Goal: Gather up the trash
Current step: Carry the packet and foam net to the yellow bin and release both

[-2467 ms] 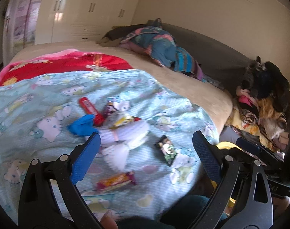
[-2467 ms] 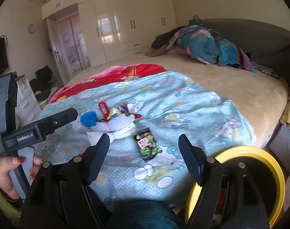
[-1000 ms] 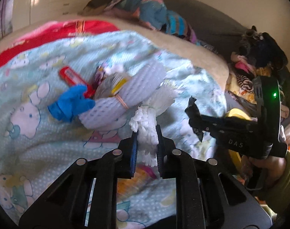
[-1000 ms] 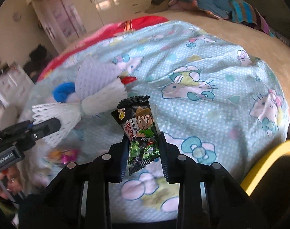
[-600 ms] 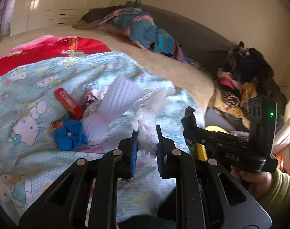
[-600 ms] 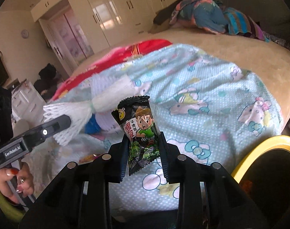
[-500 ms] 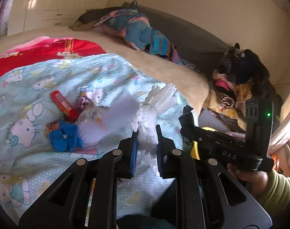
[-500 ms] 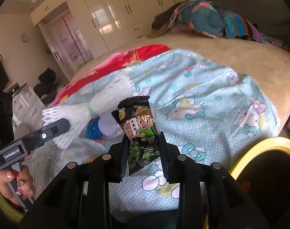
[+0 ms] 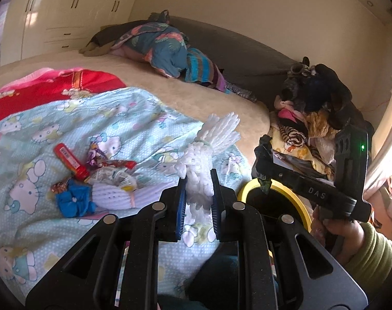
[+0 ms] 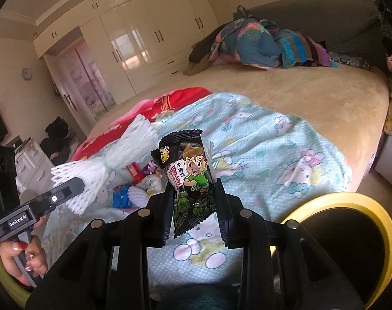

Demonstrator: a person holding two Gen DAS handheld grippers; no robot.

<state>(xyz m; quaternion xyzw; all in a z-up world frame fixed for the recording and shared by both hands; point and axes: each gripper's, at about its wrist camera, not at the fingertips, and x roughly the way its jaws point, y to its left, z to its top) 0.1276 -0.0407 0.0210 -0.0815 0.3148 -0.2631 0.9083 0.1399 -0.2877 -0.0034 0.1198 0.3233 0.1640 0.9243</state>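
My left gripper [image 9: 198,204] is shut on a white foam fruit net [image 9: 209,149] and holds it up above the bed's edge. The net also shows in the right wrist view [image 10: 113,160]. My right gripper [image 10: 194,206] is shut on a black snack packet [image 10: 190,173] with a cartoon boy, held above the bed near a yellow-rimmed bin [image 10: 356,206]. The bin also shows in the left wrist view [image 9: 294,193], beside the bed. More trash lies on the blue Hello Kitty blanket [image 9: 28,139]: a red wrapper [image 9: 69,159], a blue crumpled piece [image 9: 73,201], another white foam net [image 9: 113,195] and small candy wrappers [image 9: 96,155].
A red blanket [image 9: 54,87] lies beyond the blue one. Bundled colourful bedding [image 9: 167,51] sits at the grey headboard. A pile of clothes [image 9: 312,118] is right of the bed. White wardrobes [image 10: 144,41] line the far wall.
My left gripper has lifted the foam net clear of the trash pile and moved right. My right gripper, holding the packet, has risen and drawn back slightly.
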